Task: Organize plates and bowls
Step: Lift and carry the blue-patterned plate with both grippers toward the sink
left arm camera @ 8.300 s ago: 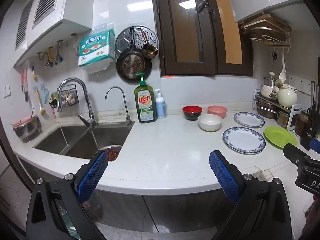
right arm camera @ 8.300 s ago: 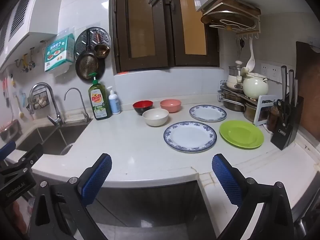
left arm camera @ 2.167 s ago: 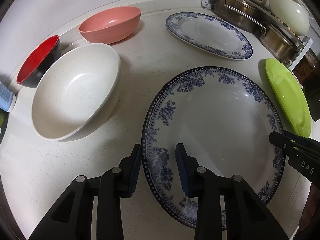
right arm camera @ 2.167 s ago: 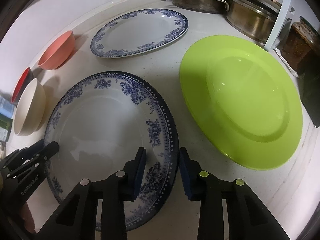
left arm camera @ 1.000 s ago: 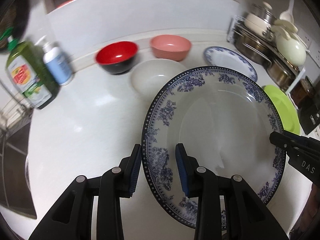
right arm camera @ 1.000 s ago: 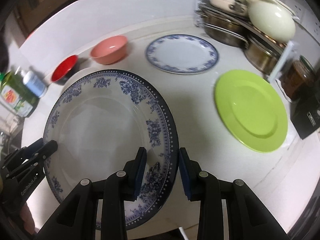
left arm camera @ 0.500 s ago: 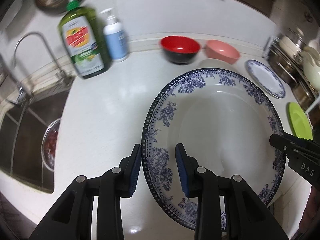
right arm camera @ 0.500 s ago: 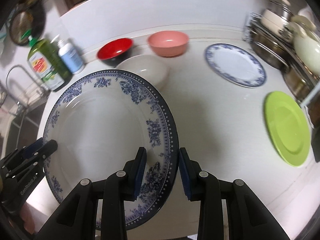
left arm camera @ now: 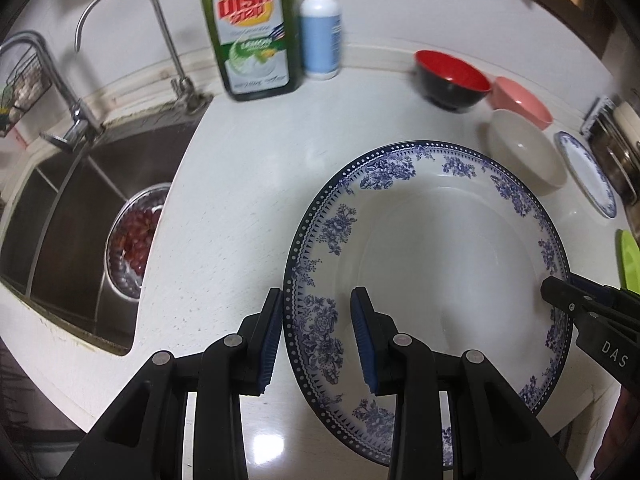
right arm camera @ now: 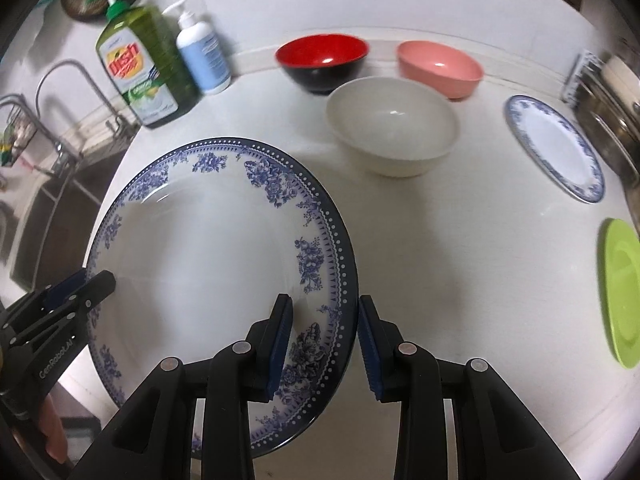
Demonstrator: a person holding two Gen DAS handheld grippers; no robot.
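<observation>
A large blue-and-white floral plate [left arm camera: 432, 256] [right arm camera: 208, 248] is held above the white counter by both grippers. My left gripper [left arm camera: 318, 330] is shut on its left rim; my right gripper [right arm camera: 324, 338] is shut on its right rim. Each gripper also shows at the plate's far edge in the other view, the right one [left arm camera: 592, 316] and the left one [right arm camera: 60, 304]. On the counter stand a white bowl [right arm camera: 392, 126], a red-and-black bowl [right arm camera: 322, 62], a pink bowl [right arm camera: 440, 68], a smaller blue-and-white plate [right arm camera: 554, 148] and a green plate [right arm camera: 622, 292].
A green dish soap bottle [left arm camera: 250, 26] and a blue pump bottle [left arm camera: 320, 36] stand at the back wall. A steel sink [left arm camera: 76, 216] with taps and a strainer of red fruit [left arm camera: 134, 236] lies to the left. Steel pots [right arm camera: 612, 108] stand at the far right.
Both grippers have carried the large plate left along the counter, away from the green plate and toward the sink. The soap bottles and sink now loom closer.
</observation>
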